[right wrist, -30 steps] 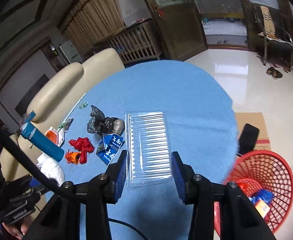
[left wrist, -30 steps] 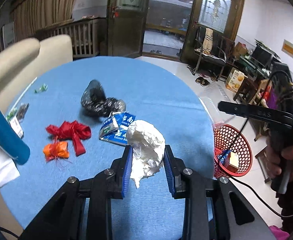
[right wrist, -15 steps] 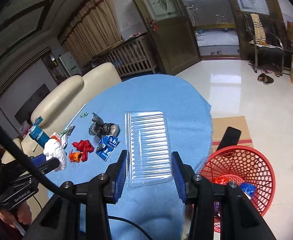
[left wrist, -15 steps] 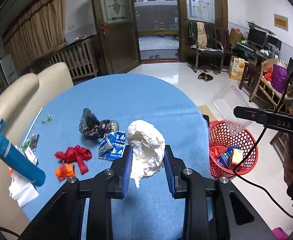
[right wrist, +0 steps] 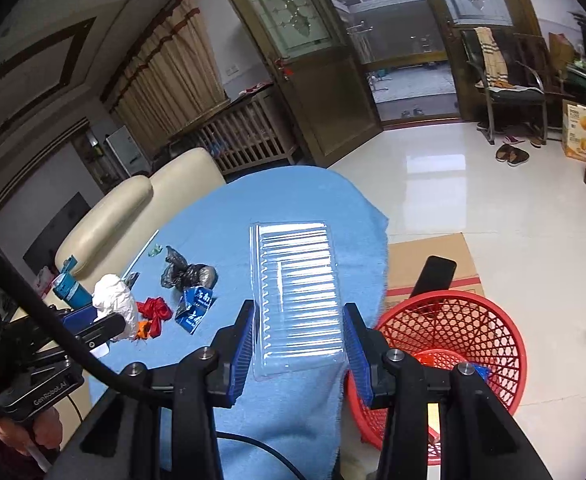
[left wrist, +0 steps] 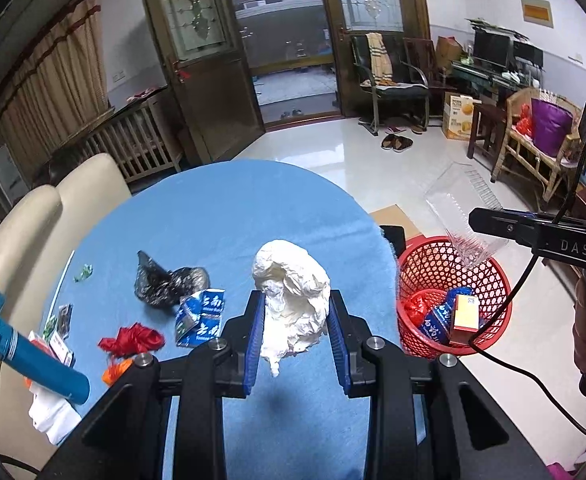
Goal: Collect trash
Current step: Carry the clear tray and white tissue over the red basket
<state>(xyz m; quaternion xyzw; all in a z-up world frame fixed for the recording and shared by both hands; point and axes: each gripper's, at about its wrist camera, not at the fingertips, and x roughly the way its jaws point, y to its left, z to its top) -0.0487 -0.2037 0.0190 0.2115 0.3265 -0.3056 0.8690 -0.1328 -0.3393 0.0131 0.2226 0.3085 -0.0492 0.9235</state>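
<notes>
1. Far left on the blue-covered bench (left wrist: 221, 208) there's a blue tube (left wrist: 33, 354) lying across some white paper and small packets, right by the cream sofa (left wrist: 21, 232).
2. Next over: a red ribbon (left wrist: 133, 340) with an orange scrap just beside it, a crumpled black bag (left wrist: 165, 282) and a squashed blue carton (left wrist: 201, 316) touching the bag's near side. A little green wrapper (left wrist: 83, 273) sits apart near the bench's left edge.
3. Left gripper (left wrist: 295, 330) is clenched on a wad of white paper (left wrist: 293, 292), held up off the bench. The wad bulges out above the blue pads (left wrist: 253, 336) and blocks a bit of the cloth behind it.
4. Right gripper (right wrist: 297, 346) is grasping a clear plastic tray (right wrist: 297, 292) by its long sides, ribbed face up, over the bench's right edge. In the left wrist view the same tray hangs tilted over the basket.
5. On the floor just beside the bench's right edge is the red mesh basket (right wrist: 473, 328). Inside: an orange box (left wrist: 467, 316), a blue carton like the one on the bench, and something red and crinkly.
6. Behind the basket, flat cardboard (right wrist: 433, 248) on the floor with a dark slab-like thing (right wrist: 433, 274) leaning there; can't tell what it is.
</notes>
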